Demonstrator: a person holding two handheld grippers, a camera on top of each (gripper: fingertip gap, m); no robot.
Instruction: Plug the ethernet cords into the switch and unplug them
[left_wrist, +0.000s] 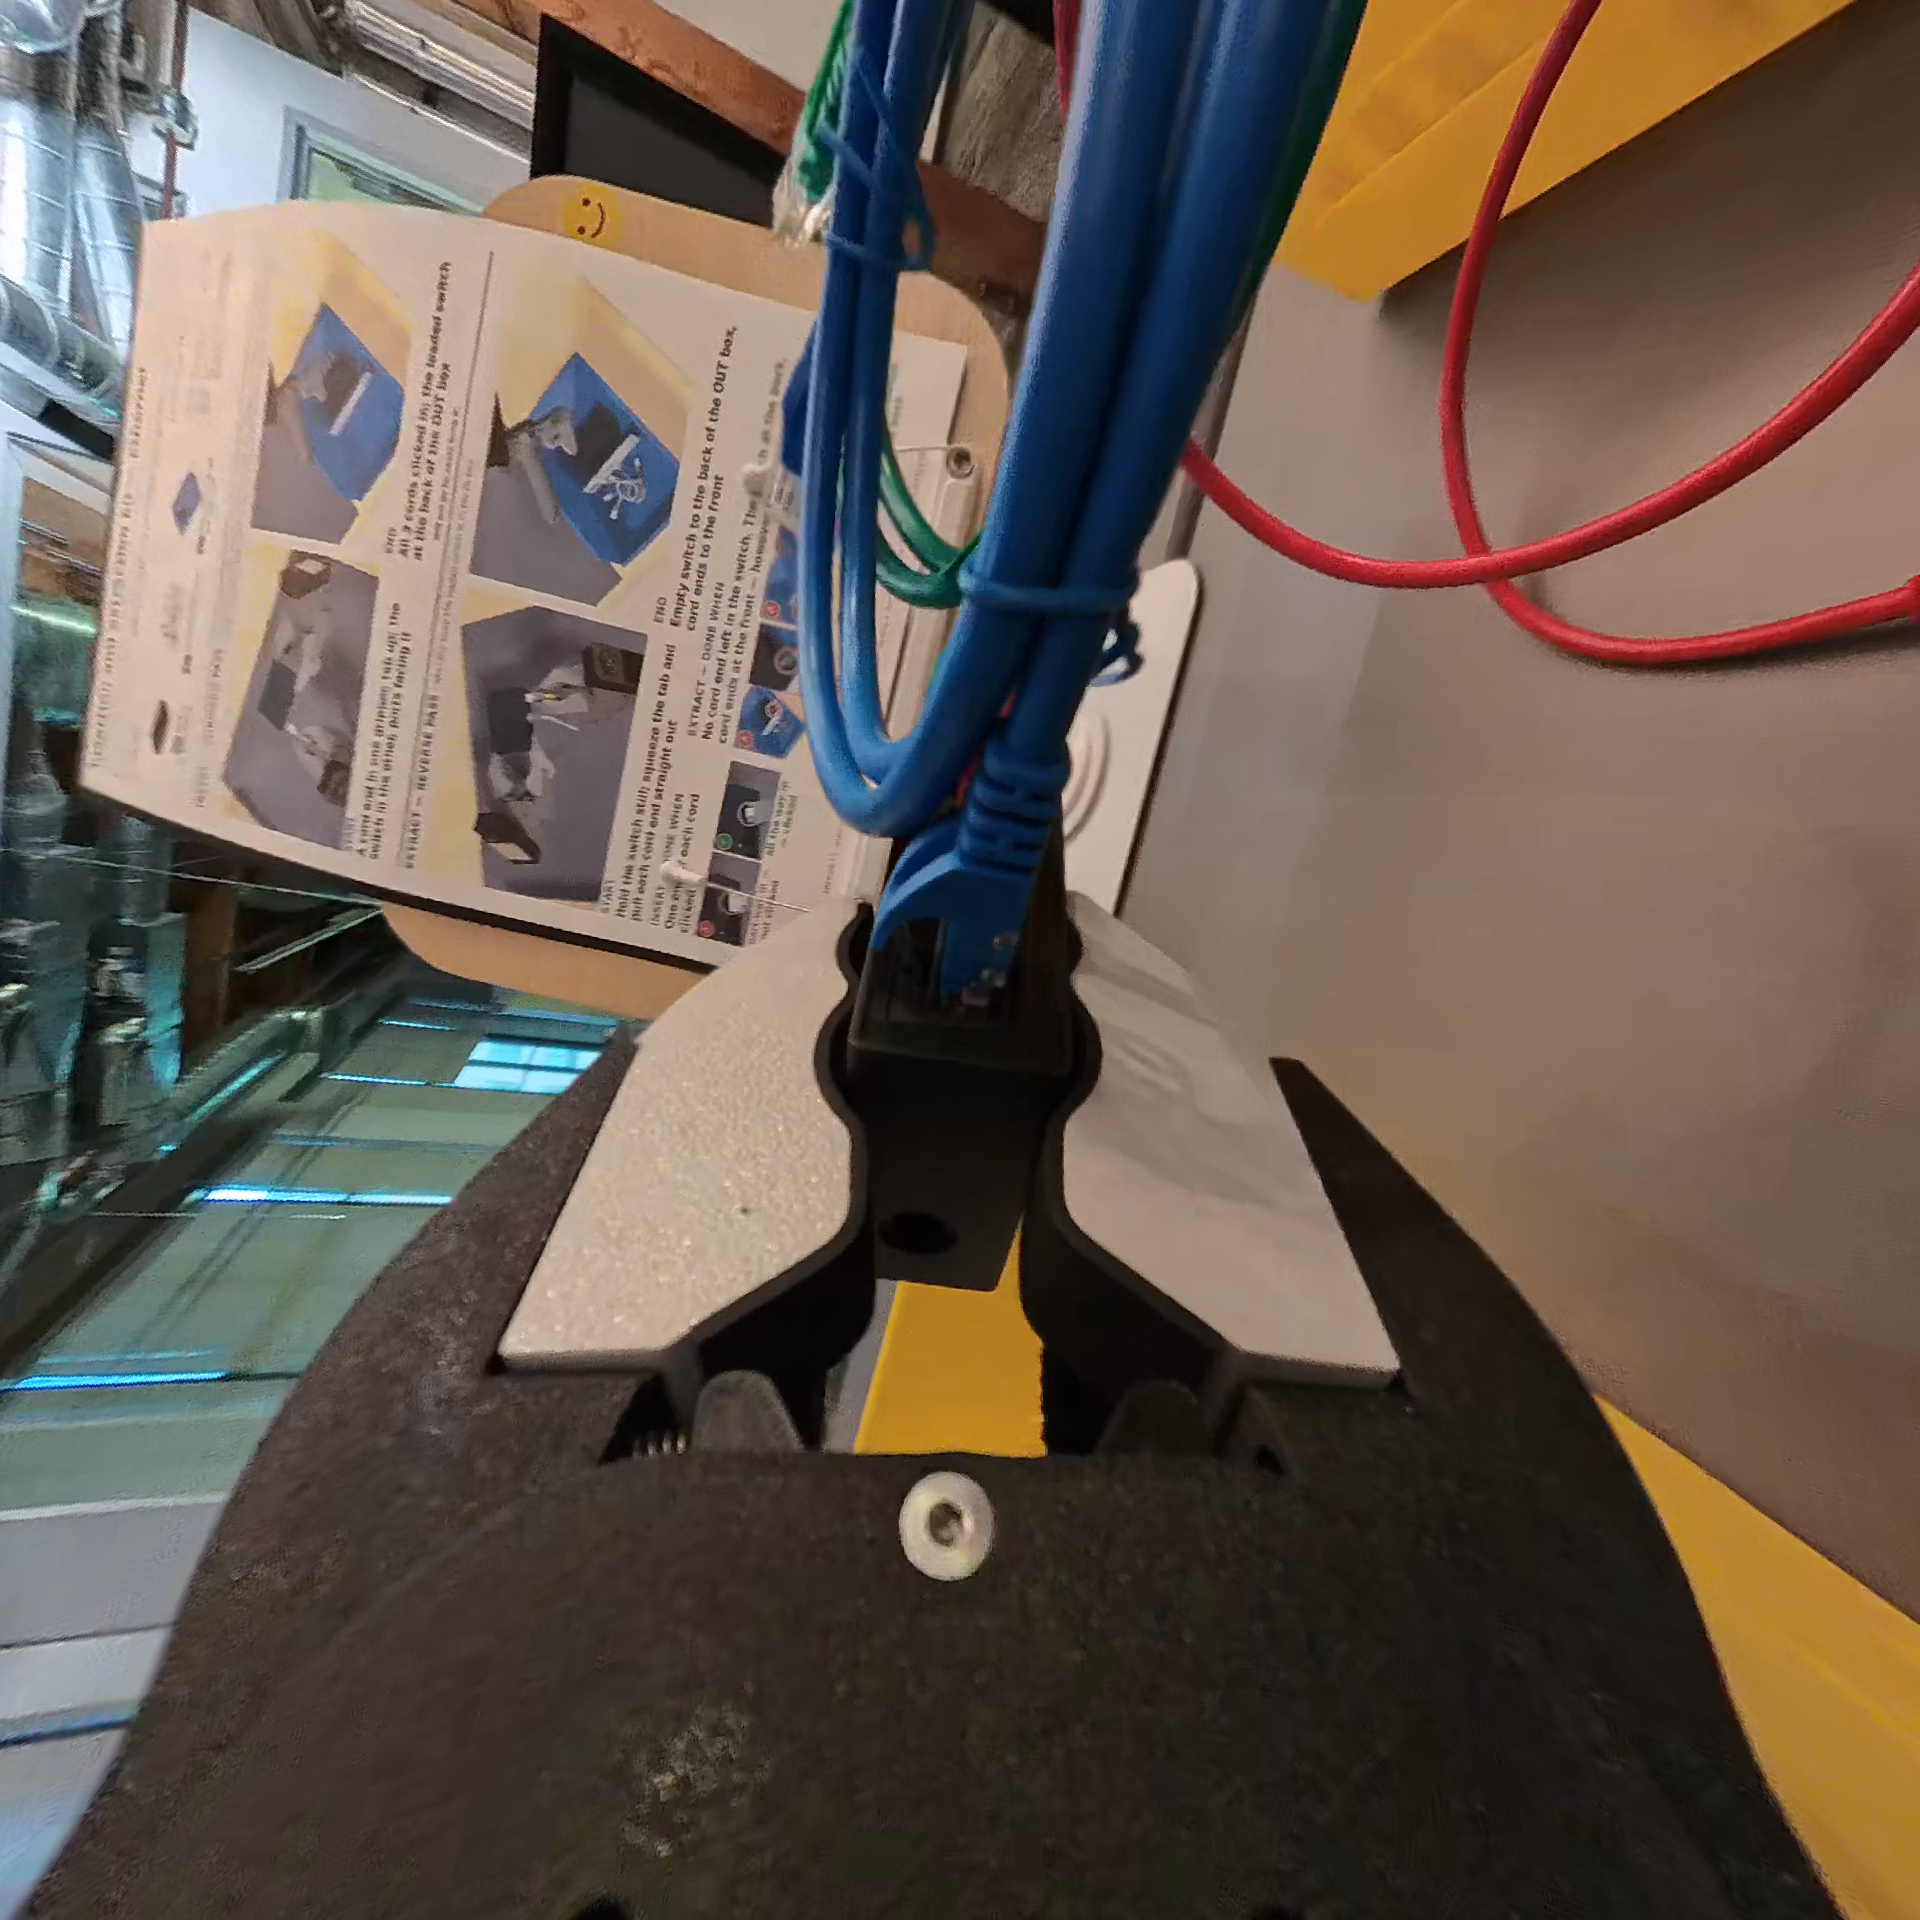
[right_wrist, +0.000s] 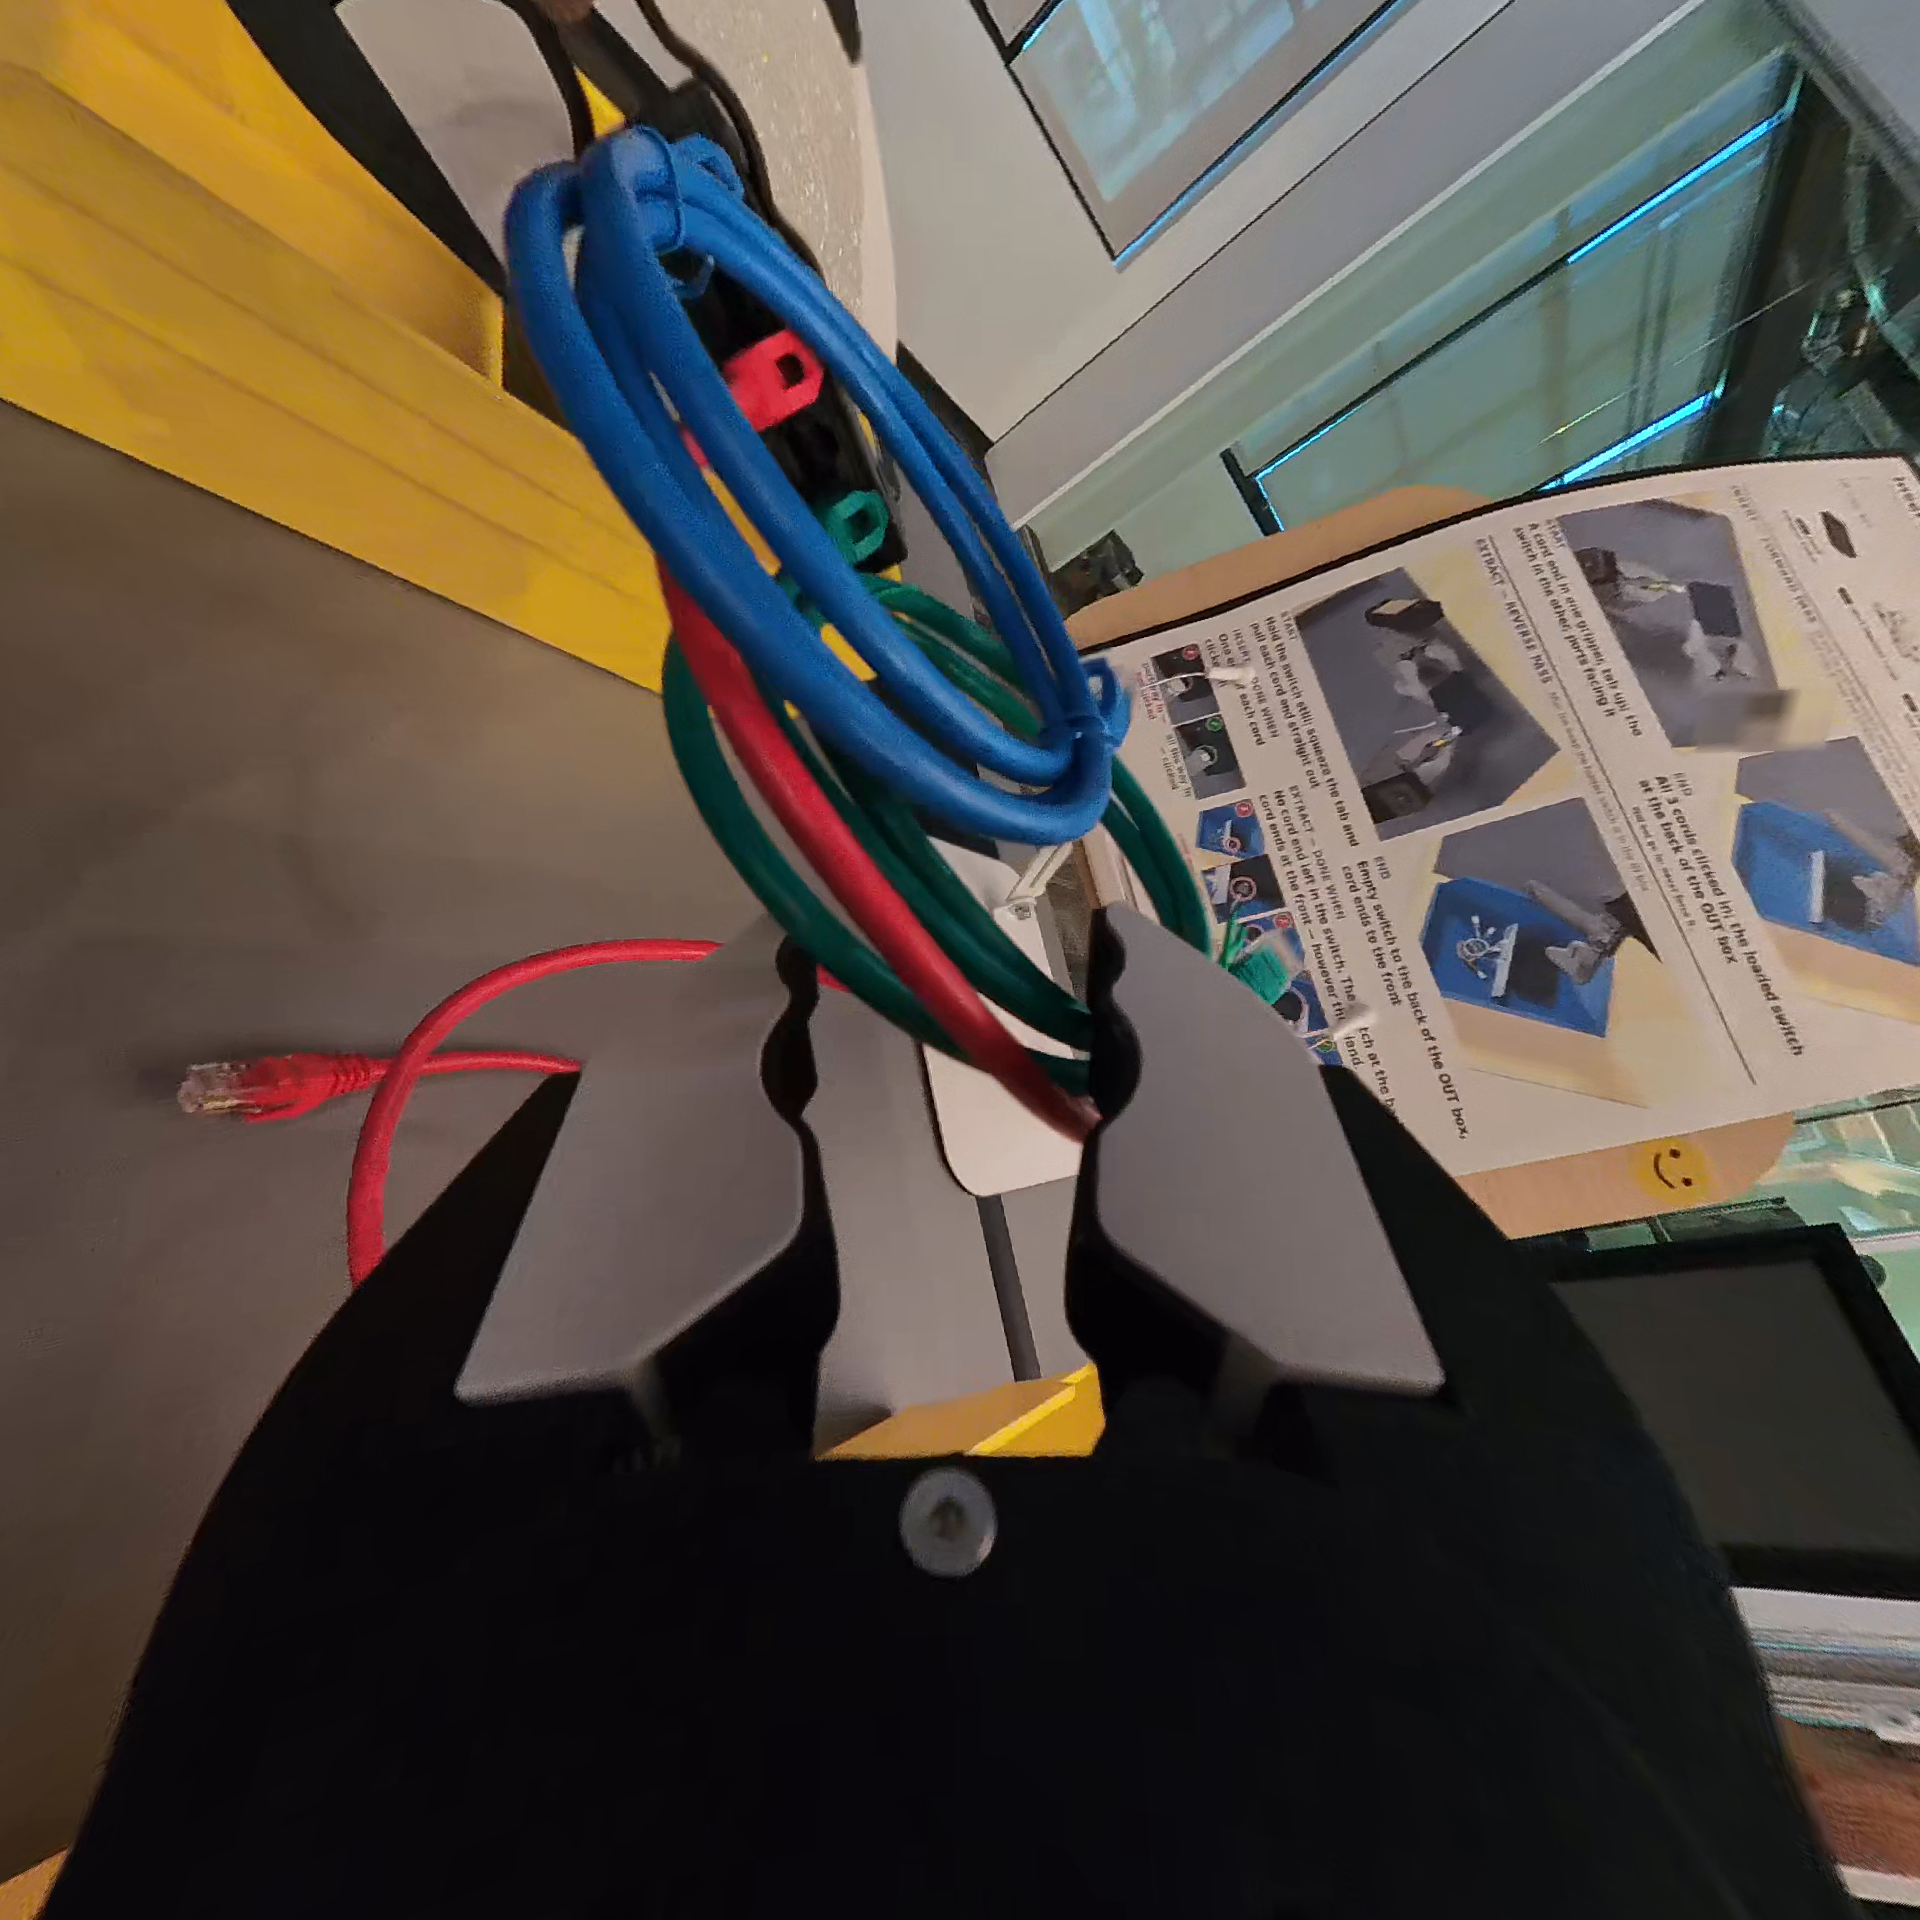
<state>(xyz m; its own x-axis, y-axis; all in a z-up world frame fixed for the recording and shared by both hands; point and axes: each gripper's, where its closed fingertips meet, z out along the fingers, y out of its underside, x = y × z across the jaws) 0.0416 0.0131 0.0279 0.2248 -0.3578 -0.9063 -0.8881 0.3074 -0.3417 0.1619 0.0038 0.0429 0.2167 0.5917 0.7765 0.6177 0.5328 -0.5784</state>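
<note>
My left gripper (left_wrist: 961, 935) is shut on the black switch (left_wrist: 951, 1143), which stands between its fingers. A blue plug (left_wrist: 977, 862) sits in a port at the switch's far end, and the coiled blue cord (left_wrist: 1049, 468) runs on beyond it. In the right wrist view the switch (right_wrist: 821, 436) is farther off, with a blue plug (right_wrist: 665, 166), a red plug (right_wrist: 769, 379) and a green plug (right_wrist: 857, 525) in it. My right gripper (right_wrist: 945, 935) is open. The red cord (right_wrist: 914, 935) and green cord (right_wrist: 1039, 1013) pass between its fingertips. The red cord's loose plug (right_wrist: 223, 1086) lies on the grey table (right_wrist: 312, 779).
An instruction sheet on a cardboard backing (left_wrist: 416, 582) stands behind the cords; it also shows in the right wrist view (right_wrist: 1558, 810). Yellow box walls (right_wrist: 208, 312) border the grey table. A dark monitor (right_wrist: 1714, 1403) is to the right. Red cord loops (left_wrist: 1558, 551) lie on the table. About 12 cm separates my left fingertips from my right.
</note>
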